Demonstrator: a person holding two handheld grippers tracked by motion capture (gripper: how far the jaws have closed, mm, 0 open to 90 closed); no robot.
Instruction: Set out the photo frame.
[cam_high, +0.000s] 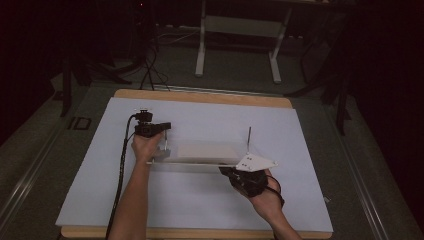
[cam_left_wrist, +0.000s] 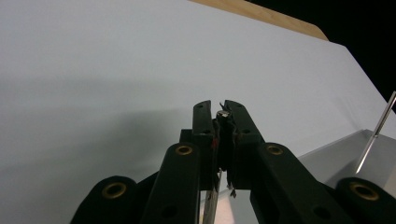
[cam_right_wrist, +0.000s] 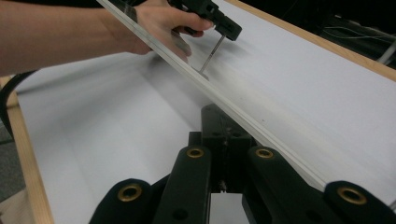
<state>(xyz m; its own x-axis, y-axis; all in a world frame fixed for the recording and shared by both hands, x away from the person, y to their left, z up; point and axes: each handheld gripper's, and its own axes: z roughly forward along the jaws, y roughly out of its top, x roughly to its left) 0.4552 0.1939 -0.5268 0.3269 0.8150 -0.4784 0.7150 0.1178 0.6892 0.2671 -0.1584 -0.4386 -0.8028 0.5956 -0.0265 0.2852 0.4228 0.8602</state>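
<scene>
1. Hanging just above the middle of the table, a clear rectangular panel (cam_high: 205, 152) with thin metal rods (cam_high: 248, 137) standing up from it is held level between two grippers.
2. The left gripper (cam_high: 162, 131) is seen clamped together on a rod (cam_left_wrist: 223, 114) at the panel's left end.
3. The right gripper (cam_high: 235, 172) is at the panel's right end; its jaws look closed near the edge (cam_right_wrist: 243, 116), though the grip itself is hidden.
4. The lift is judged done; setting down remains.
5. A pale sheet (cam_high: 300, 200) covers the wooden table (cam_high: 200, 96).
6. A dim room with a white stand (cam_high: 240, 30) is seen behind.
</scene>
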